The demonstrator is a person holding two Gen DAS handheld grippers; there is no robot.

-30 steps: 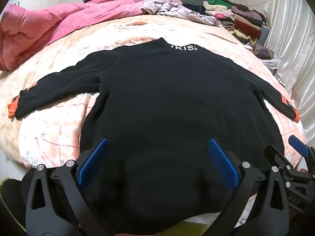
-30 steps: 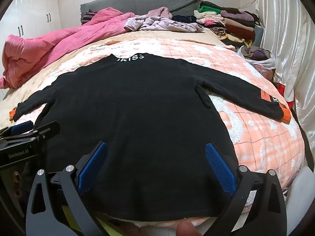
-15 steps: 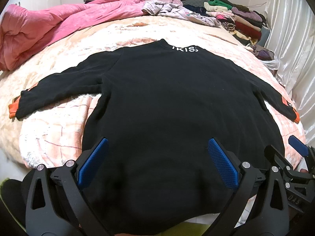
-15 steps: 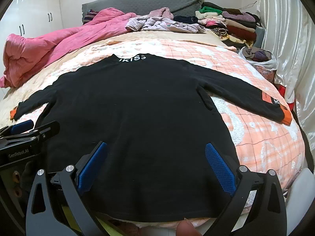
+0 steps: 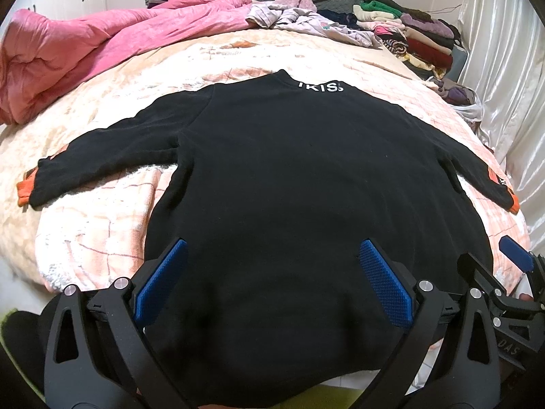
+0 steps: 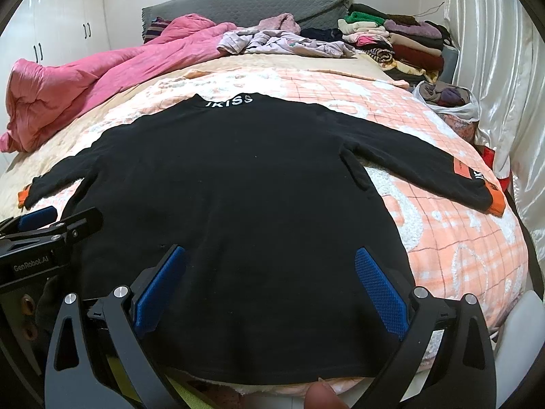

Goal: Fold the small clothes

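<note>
Left gripper (image 5: 272,269): mine, blue pads spread wide, nothing between them; it hangs over the near hem of the sweater, left of centre.
Right gripper (image 6: 270,269): mine, pads likewise spread wide and empty, over the near hem; its tip also shows at the right edge of the left wrist view.
Pink duvet (image 5: 102,44): bunched at the far left of the bed.
Left sleeve (image 5: 102,160): stretched out to the left, orange cuff at its end.
Black sweater (image 5: 306,187): laid flat on the peach checked blanket (image 6: 460,238), collar far, hem near, white lettering at the collar.
Loose lilac garments (image 6: 282,42): heaped at the far side by the grey headboard.
Right sleeve (image 6: 425,170): stretched out to the right, orange cuff and patch.
Folded clothes stack (image 6: 402,41): far right corner, beside the white curtain.
</note>
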